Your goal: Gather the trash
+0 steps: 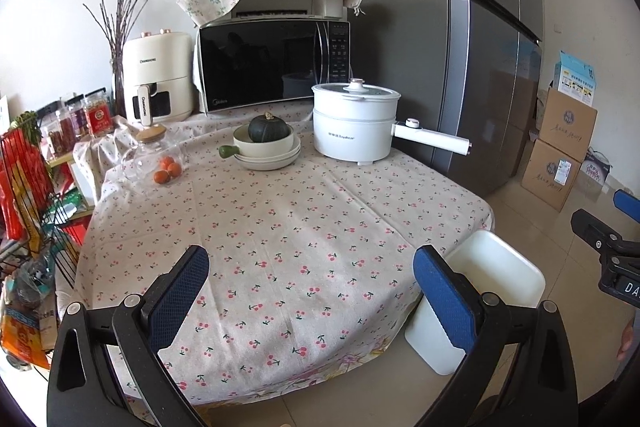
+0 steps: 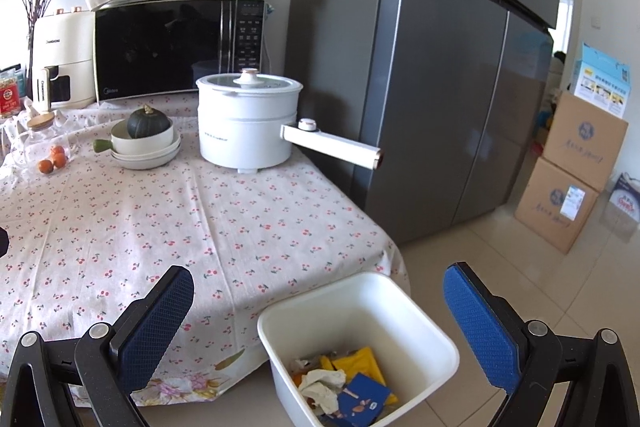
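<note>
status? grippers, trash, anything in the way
Left gripper open, empty. Right gripper open above white bin. Crumpled paper, wrappers already in bin. Nothing in the way.

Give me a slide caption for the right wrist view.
Open right claw above white bin holding crumpled paper and wrappers.

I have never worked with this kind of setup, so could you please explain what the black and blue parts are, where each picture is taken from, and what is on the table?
A person holds two handheld grippers, each with its own camera. The left gripper and right gripper are both open and hold nothing. On the table stand a white electric pot, a squash in stacked bowls, small oranges, a microwave and an air fryer. Beside the table on the floor, the white bin holds crumpled paper and wrappers.
</note>
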